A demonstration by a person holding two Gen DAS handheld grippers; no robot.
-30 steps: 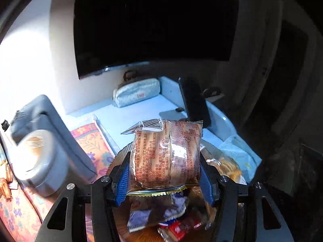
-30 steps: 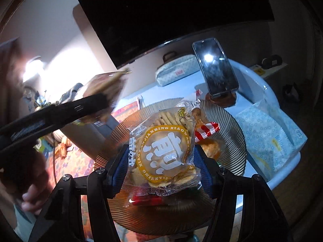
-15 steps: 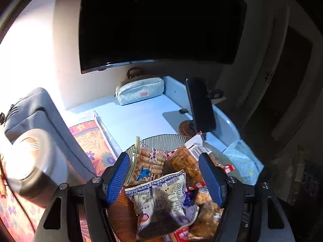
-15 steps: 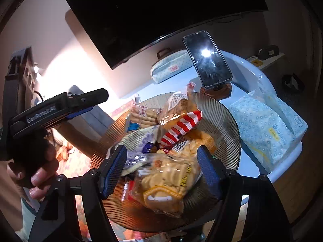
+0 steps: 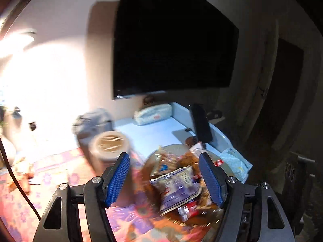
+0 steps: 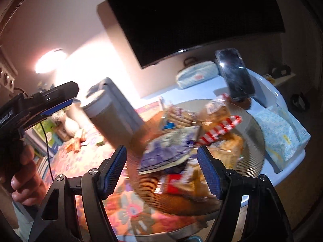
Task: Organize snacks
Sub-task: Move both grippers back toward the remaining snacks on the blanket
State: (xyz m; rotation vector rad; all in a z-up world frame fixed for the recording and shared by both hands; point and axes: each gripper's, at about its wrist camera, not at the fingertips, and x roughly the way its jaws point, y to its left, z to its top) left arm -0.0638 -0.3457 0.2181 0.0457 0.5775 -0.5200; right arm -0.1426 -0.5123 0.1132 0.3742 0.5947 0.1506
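A ribbed glass plate (image 5: 171, 147) (image 6: 256, 137) holds a heap of snack packets. A blue-and-white packet (image 5: 175, 185) (image 6: 167, 153) lies on top, and a red-and-white striped packet (image 6: 220, 129) and a biscuit packet (image 6: 177, 117) lie behind it. My left gripper (image 5: 164, 155) hangs open above the plate's left side with nothing between its blue pads. My right gripper (image 6: 161, 149) is open too, above the plate's near-left part, and holds nothing. In the right wrist view the left gripper (image 6: 68, 98) shows at far left, held by a hand (image 6: 24, 177).
A grey lidded container (image 5: 110, 141) (image 6: 113, 117) stands left of the plate on a floral cloth (image 6: 129, 207). Behind the plate are a phone on a stand (image 6: 234, 74), a patterned pouch (image 6: 197, 74) and a dark screen (image 6: 191, 10). A tissue pack (image 6: 280, 135) lies to the right.
A second ago each gripper was shut on a snack packet. Both packets now lie on the plate. Both grippers have opened and drawn back up and to the left.
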